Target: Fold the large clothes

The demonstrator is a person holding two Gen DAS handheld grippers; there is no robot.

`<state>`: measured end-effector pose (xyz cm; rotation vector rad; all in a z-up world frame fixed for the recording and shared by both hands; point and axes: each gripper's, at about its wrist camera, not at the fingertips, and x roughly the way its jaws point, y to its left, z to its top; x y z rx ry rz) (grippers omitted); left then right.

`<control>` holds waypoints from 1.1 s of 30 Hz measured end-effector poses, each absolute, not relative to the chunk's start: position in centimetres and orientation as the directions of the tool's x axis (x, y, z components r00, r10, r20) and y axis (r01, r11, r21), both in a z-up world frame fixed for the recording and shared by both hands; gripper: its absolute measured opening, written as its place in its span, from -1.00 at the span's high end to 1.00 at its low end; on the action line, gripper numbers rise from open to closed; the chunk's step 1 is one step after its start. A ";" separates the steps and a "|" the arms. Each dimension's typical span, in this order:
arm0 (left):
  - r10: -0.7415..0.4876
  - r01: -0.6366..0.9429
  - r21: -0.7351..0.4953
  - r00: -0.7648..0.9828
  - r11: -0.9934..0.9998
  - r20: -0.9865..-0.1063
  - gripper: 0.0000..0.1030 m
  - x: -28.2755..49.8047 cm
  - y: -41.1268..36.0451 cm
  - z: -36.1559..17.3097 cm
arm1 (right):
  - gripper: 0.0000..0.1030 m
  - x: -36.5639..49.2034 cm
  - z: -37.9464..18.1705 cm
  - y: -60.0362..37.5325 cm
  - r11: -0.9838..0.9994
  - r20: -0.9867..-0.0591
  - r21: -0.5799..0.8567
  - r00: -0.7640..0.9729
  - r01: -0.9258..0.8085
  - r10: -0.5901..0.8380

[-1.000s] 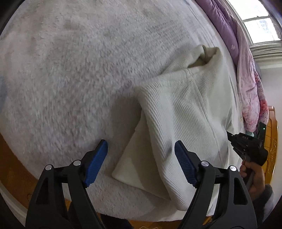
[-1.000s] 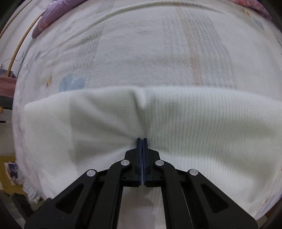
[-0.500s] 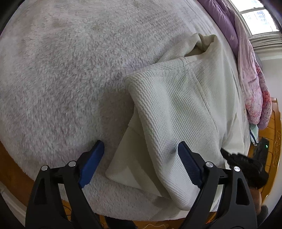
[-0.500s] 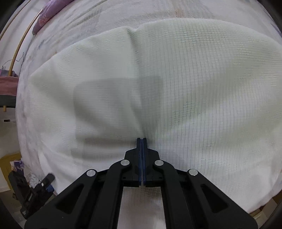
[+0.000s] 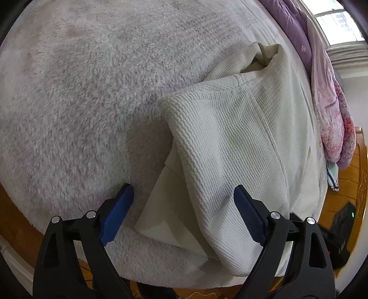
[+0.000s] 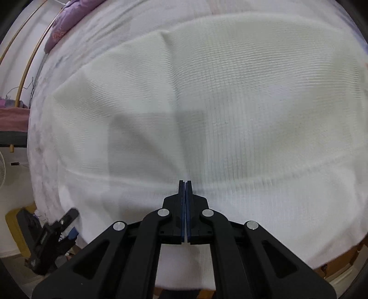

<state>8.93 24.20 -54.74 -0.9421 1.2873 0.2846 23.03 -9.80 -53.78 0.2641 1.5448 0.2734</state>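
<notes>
Garment: a cream waffle-knit sweater (image 5: 230,142) lies partly folded on the bed, one knit layer doubled over a smoother lower panel whose corner sticks out toward the bed's near edge. In the right wrist view the same sweater (image 6: 207,103) fills most of the frame, with a crease running up from the fingertips.
Right gripper (image 6: 185,184): jaws pressed together, blue pads meeting at the cloth. Whether a fold of the knit sits between them I cannot tell; the fabric around the tips is blurred.
Left gripper (image 5: 184,207): jaws spread wide, hanging above the garment's near edge, one blue pad over the blanket and the other over the knit layer. It grips nothing.
Blanket: a fluffy grey-white blanket (image 5: 92,92) covers the bed under and to the left of the garment.
Bedding: a purple and pink quilt (image 5: 329,96) is bunched along the far right side of the bed.
Bed frame: an orange wooden frame (image 5: 358,184) shows at the right edge.
Window: a bright window (image 5: 338,20) sits at the upper right.
</notes>
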 end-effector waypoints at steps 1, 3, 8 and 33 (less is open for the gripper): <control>-0.312 -0.663 -0.438 0.308 0.607 -0.899 -0.71 9.0 24.2 -54.8 | 0.98 22.3 -53.9 -9.7 0.944 -0.944 0.330 -0.013 -0.005 0.330; -0.314 -0.665 -0.441 0.310 0.602 -0.897 -0.71 8.9 24.4 -55.0 | 0.98 21.2 -55.2 -9.8 0.950 -0.950 0.311 -0.037 -0.018 0.310; -0.310 -0.660 -0.429 0.297 0.617 -0.903 -0.74 9.4 24.2 -55.4 | 1.00 20.4 -57.2 -10.8 0.940 -0.939 0.342 -0.028 0.015 0.342; -0.408 -0.628 -0.484 0.275 0.609 -0.871 0.76 9.2 24.0 -55.4 | -0.10 16.9 -52.7 -4.8 0.873 -0.903 0.369 0.099 -0.318 0.418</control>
